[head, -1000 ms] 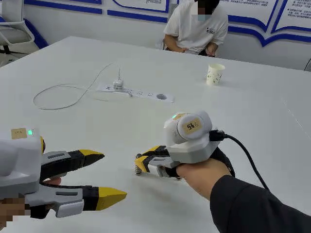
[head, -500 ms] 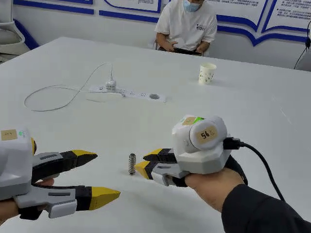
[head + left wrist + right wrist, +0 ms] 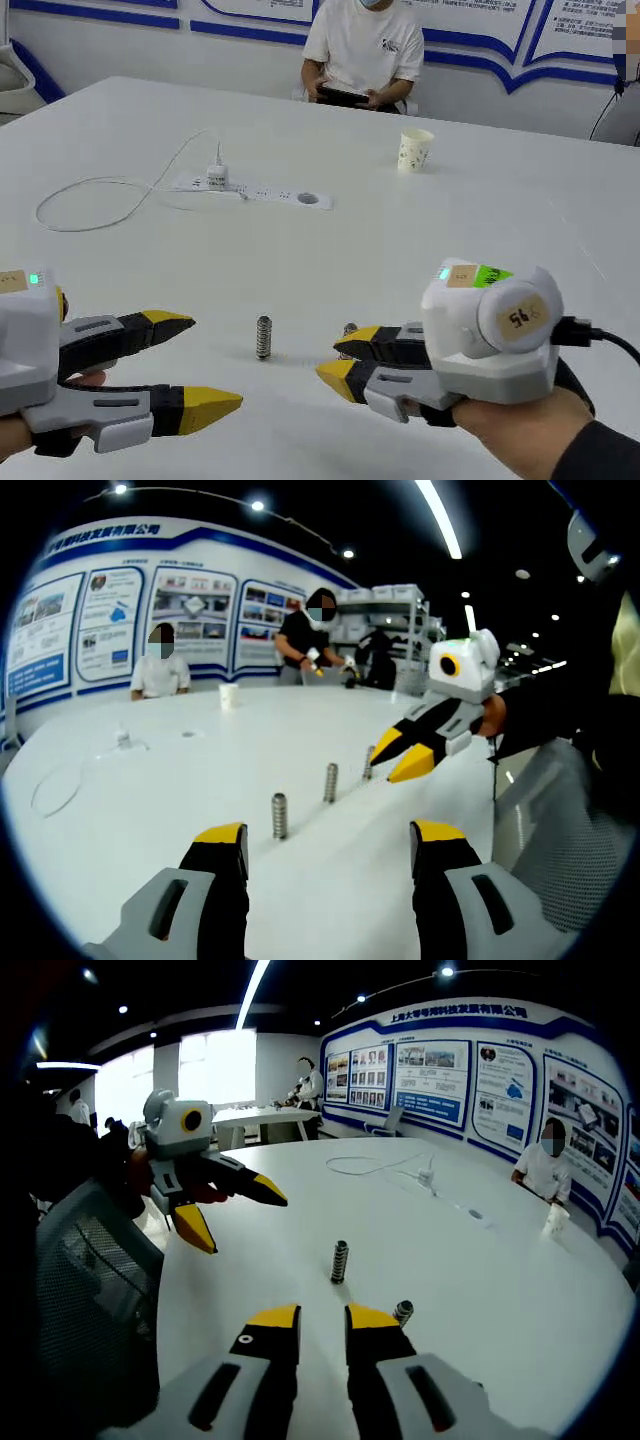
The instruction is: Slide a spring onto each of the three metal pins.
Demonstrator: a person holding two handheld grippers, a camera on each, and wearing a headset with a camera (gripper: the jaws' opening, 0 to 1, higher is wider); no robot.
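Found three springs standing upright in a row on the white worktop (image 3: 480, 230); took the end spring (image 3: 263, 337), the one toward the left gripper (image 3: 216, 360), as the mark. Saw the left gripper to the left of the end spring and near it, not touching, jaws spread wide with nothing between them. Saw the right gripper (image 3: 328, 359) on the opposite side of the end spring, also clear of it, jaws parted by a narrow gap and gripping nothing. Spotted the second spring (image 3: 403, 1312) one place along the row from the end spring, just beside a right jaw, and the third spring (image 3: 368, 762) farther along the same line. Noted a power strip (image 3: 262, 192) with its white cable (image 3: 90, 190) well behind the end spring, a paper cup (image 3: 415, 150) farther back still and off to the right of it, and a seated person (image 3: 362, 45) beyond the worktop's far edge.
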